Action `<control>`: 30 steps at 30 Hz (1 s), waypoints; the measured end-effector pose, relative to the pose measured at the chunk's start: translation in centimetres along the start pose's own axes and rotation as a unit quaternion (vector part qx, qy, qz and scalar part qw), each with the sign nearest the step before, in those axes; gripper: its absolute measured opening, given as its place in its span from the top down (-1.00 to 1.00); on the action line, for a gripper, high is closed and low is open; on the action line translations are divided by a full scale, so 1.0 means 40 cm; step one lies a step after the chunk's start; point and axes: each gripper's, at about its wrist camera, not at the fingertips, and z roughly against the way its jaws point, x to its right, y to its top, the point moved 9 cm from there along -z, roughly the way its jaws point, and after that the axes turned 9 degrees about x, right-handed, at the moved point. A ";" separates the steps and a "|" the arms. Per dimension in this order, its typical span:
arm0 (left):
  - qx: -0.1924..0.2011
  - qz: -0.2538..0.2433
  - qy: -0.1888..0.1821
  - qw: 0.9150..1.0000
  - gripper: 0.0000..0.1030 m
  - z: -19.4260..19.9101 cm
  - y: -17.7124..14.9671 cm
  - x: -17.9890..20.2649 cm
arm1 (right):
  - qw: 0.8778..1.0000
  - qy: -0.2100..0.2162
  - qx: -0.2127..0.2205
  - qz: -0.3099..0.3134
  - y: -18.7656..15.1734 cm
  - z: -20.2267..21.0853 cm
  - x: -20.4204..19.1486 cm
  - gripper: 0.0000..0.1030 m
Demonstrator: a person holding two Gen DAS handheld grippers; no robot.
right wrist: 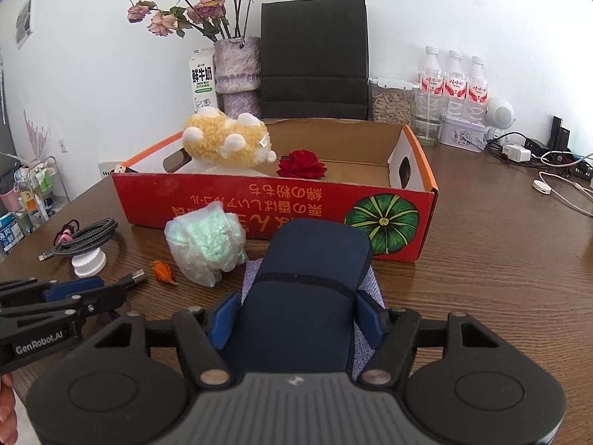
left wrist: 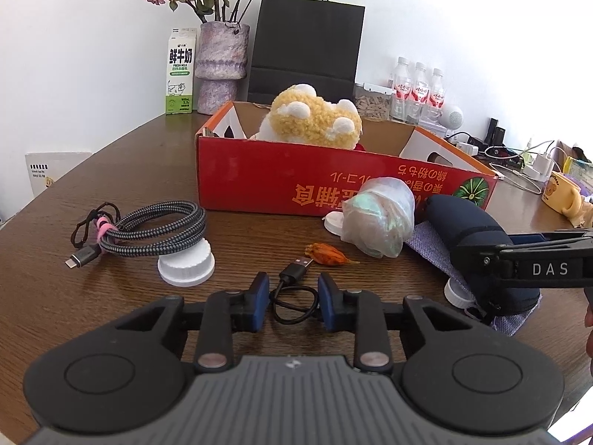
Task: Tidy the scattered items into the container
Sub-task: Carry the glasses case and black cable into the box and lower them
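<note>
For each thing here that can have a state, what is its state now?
left gripper: open, fingers either side of the short black cable
right gripper: around the navy pouch, grip unclear
red box: open, holds plush toy and red rose
braided cable: coiled, on the table
plastic bag: bunched, outside the box

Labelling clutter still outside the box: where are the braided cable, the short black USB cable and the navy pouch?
braided cable (left wrist: 155,228), left wrist view, coil middle.
short black USB cable (left wrist: 296,300), left wrist view, loop.
navy pouch (right wrist: 307,289), right wrist view, top face.
</note>
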 end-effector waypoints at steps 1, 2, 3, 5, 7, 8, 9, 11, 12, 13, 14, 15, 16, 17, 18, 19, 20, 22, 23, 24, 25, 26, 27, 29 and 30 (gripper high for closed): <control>0.003 0.001 0.000 1.000 0.44 0.004 0.004 -0.001 | 1.000 0.000 0.002 0.001 0.001 0.004 0.000 -0.27; 0.005 0.002 -0.001 1.000 0.45 0.007 0.008 -0.003 | 1.000 0.002 0.005 0.000 0.002 0.009 0.000 -0.27; 0.008 0.003 -0.001 1.000 0.45 0.012 0.013 -0.004 | 1.000 0.003 0.006 -0.001 0.003 0.013 0.001 -0.27; 0.016 0.004 0.000 1.000 0.45 0.021 0.026 -0.008 | 1.000 0.004 0.012 -0.003 0.009 0.022 0.004 -0.27; 0.025 0.005 -0.002 1.000 0.45 0.032 0.040 -0.009 | 1.000 0.005 0.019 -0.005 0.017 0.033 0.006 -0.27; 0.030 0.005 -0.002 1.000 0.45 0.038 0.048 -0.008 | 1.000 0.006 0.024 -0.005 0.023 0.040 0.007 -0.27; 0.034 0.005 -0.003 0.999 0.45 0.044 0.057 -0.007 | 1.000 0.006 0.027 -0.006 0.028 0.045 0.008 -0.27; 0.045 0.004 -0.005 0.999 0.45 0.056 0.076 -0.004 | 0.999 0.009 0.036 -0.004 0.040 0.057 0.006 -0.27; 0.051 0.003 -0.007 0.999 0.45 0.062 0.086 -0.002 | 0.999 0.010 0.042 -0.003 0.048 0.064 0.005 -0.27; 0.057 0.003 -0.009 0.998 0.45 0.068 0.098 0.001 | 0.999 0.010 0.047 -0.003 0.055 0.070 0.006 -0.27; 0.062 0.003 -0.010 0.998 0.45 0.073 0.109 0.002 | 0.998 0.012 0.053 -0.004 0.066 0.080 0.008 -0.27; 0.068 0.004 -0.011 0.998 0.45 0.077 0.121 0.004 | 0.998 0.014 0.060 -0.005 0.076 0.087 0.009 -0.27; 0.073 0.004 -0.014 0.997 0.45 0.079 0.132 0.006 | 0.998 0.015 0.066 -0.006 0.087 0.093 0.009 -0.27; 0.078 0.005 -0.017 0.997 0.45 0.081 0.145 0.009 | 0.997 0.015 0.073 -0.007 0.100 0.100 0.009 -0.27; 0.082 0.006 -0.019 0.996 0.45 0.079 0.158 0.012 | 0.997 0.016 0.079 -0.007 0.111 0.105 0.009 -0.27; 0.086 0.005 -0.020 0.996 0.45 0.077 0.171 0.016 | 0.996 0.018 0.086 -0.007 0.125 0.109 0.009 -0.27; 0.090 0.005 -0.021 0.996 0.45 0.074 0.184 0.020 | 0.996 0.018 0.092 -0.007 0.137 0.112 0.010 -0.27; 0.102 0.004 -0.024 0.994 0.45 0.068 0.217 0.029 | 0.994 0.018 0.106 -0.010 0.167 0.115 0.013 -0.27; 0.109 0.003 -0.024 0.994 0.45 0.065 0.235 0.035 | 0.993 0.017 0.112 -0.012 0.180 0.114 0.015 -0.27; 0.117 0.004 -0.025 0.993 0.45 0.061 0.252 0.040 | 0.993 0.016 0.119 -0.015 0.198 0.112 0.020 -0.27; 0.122 0.005 -0.026 0.992 0.45 0.056 0.269 0.042 | 0.992 0.015 0.124 -0.018 0.211 0.108 0.023 -0.27; 0.127 0.005 -0.027 0.992 0.45 0.050 0.283 0.045 | 0.991 0.014 0.128 -0.021 0.223 0.102 0.027 -0.27; 0.132 0.004 -0.026 0.991 0.45 0.042 0.299 0.047 | 0.991 0.013 0.131 -0.023 0.235 0.094 0.031 -0.27; 0.138 0.003 -0.025 0.990 0.45 0.024 0.323 0.050 | 0.990 0.011 0.135 -0.027 0.256 0.074 0.036 -0.27; 0.139 0.003 -0.024 0.990 0.45 0.010 0.334 0.050 | 0.990 0.010 0.136 -0.029 0.265 0.062 0.038 -0.27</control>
